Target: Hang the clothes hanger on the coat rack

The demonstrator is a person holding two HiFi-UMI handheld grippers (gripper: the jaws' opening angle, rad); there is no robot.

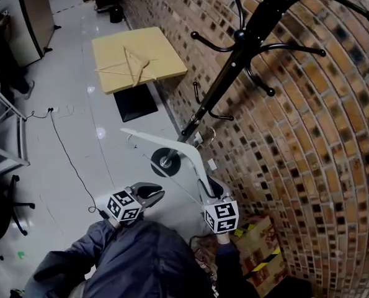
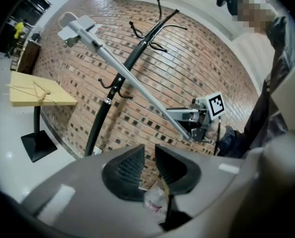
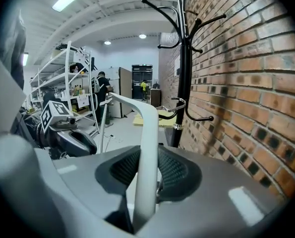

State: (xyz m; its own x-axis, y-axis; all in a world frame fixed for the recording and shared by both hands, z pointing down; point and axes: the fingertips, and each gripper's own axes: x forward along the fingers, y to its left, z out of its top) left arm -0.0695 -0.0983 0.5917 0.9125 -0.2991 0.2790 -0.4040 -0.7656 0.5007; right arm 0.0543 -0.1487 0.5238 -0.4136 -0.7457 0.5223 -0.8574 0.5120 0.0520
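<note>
The right gripper point(image 3: 148, 155) squeezes the white hanger point(image 3: 148, 128) in its jaws, likely to lift it onto the coat rack point(image 3: 184, 58), while the left gripper point(image 2: 148, 152) has its jaws apart and empty.

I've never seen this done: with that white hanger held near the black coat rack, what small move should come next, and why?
Probably raise the white hanger up toward the coat rack. The right tongs grip one of its arms, and its hook is low beside the rack, hung on nothing yet.
</note>
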